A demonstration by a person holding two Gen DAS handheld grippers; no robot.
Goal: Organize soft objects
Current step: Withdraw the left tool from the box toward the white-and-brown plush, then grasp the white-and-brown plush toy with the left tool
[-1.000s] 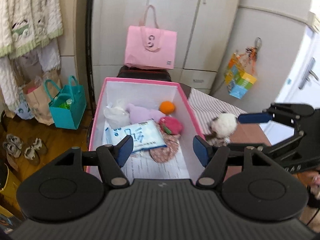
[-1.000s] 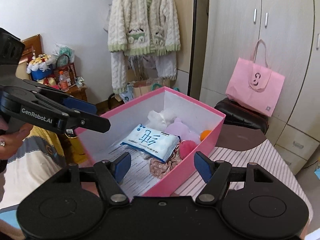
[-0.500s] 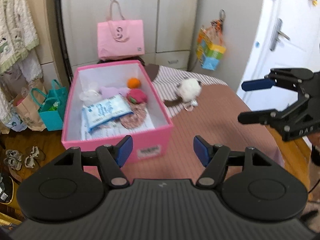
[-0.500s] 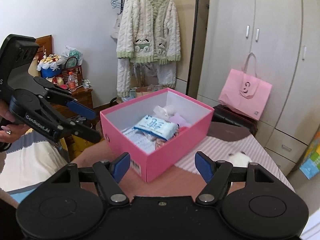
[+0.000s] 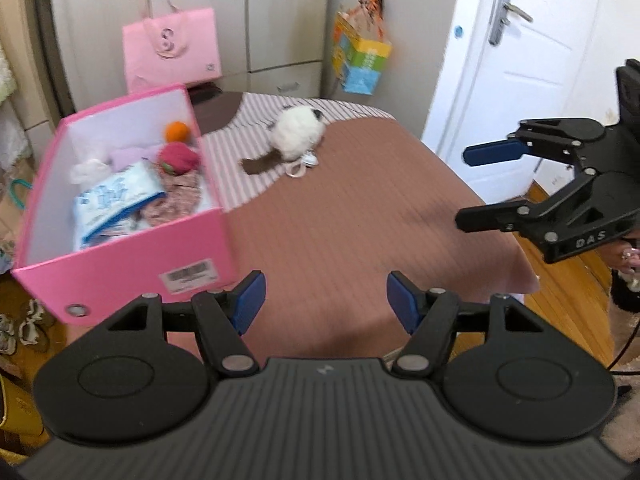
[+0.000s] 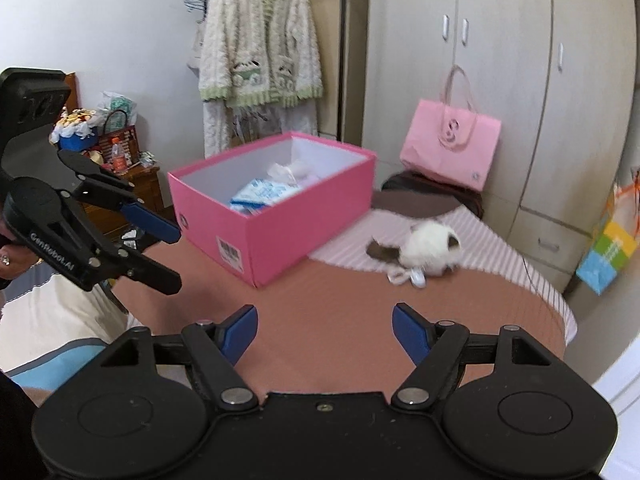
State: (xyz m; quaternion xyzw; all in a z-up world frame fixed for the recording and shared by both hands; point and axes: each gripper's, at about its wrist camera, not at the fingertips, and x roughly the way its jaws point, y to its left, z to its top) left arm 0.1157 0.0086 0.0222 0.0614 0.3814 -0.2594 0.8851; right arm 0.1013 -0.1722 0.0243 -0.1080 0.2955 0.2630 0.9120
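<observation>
A pink box stands on the table's left part. It holds a blue-white tissue pack, a red plush, an orange ball, a lilac plush and white cloth. A white-and-brown plush toy lies on the table to the right of the box. My left gripper is open and empty above the near table. My right gripper is open and empty at the table's right side.
The table has a brown and striped cover. A pink tote bag sits behind it by the wardrobe. A colourful bag hangs at the back. A cardigan hangs on the left wall. A white door is on the right.
Both grippers have pulled back and away from the box, which now looks smaller. The plush toy on the table has come fully into both views. Both grippers stay open.
</observation>
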